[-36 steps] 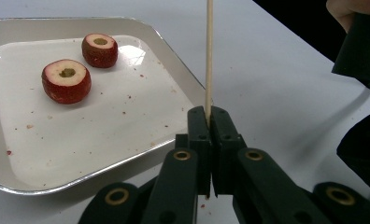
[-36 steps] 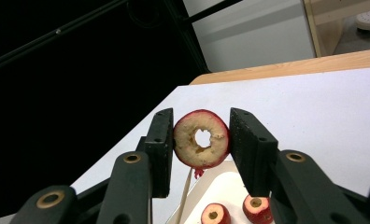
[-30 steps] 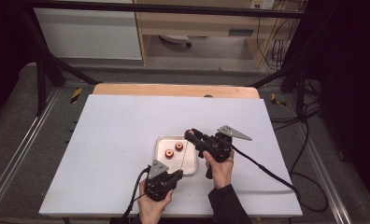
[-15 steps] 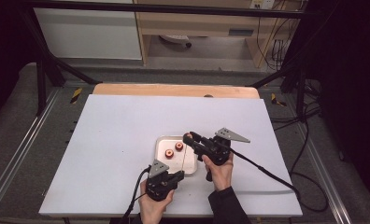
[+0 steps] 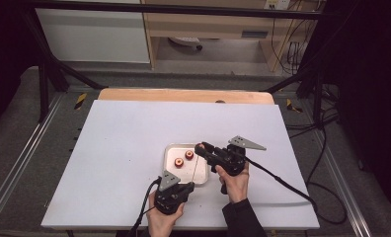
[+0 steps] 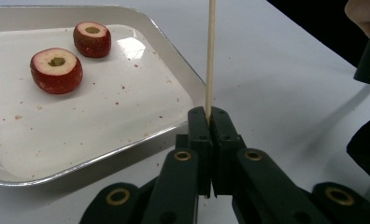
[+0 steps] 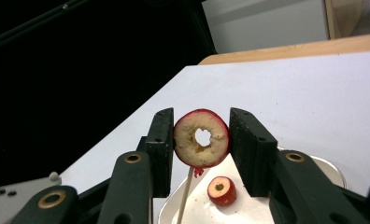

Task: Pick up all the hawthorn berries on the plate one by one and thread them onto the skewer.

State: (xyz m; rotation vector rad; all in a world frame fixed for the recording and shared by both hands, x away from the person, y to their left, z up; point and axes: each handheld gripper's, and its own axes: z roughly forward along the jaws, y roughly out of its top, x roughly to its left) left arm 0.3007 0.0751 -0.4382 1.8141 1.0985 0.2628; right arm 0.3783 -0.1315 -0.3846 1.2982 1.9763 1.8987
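Note:
My left gripper [image 5: 191, 186] [image 6: 210, 116] is shut on the lower end of a thin wooden skewer [image 5: 195, 168] [image 6: 210, 56], which stands upright at the tray's near right corner. My right gripper [image 5: 199, 147] [image 7: 201, 122] is shut on a red cored fruit piece [image 7: 202, 138] whose hole faces the right gripper view's camera. It holds the piece at the top of the skewer [image 7: 185, 196], and the stick's tip meets the piece's underside. Two more cored red pieces [image 6: 56, 70] [image 6: 92, 39] lie on the white tray [image 5: 168, 148] [image 6: 80, 163].
The tray sits on a white table top [image 5: 124, 138] with a wooden strip [image 5: 183, 95] along its far edge. Cables [image 5: 282, 182] trail from both grippers toward the near edge. Metal rails [image 5: 16, 168] run along both sides of the table.

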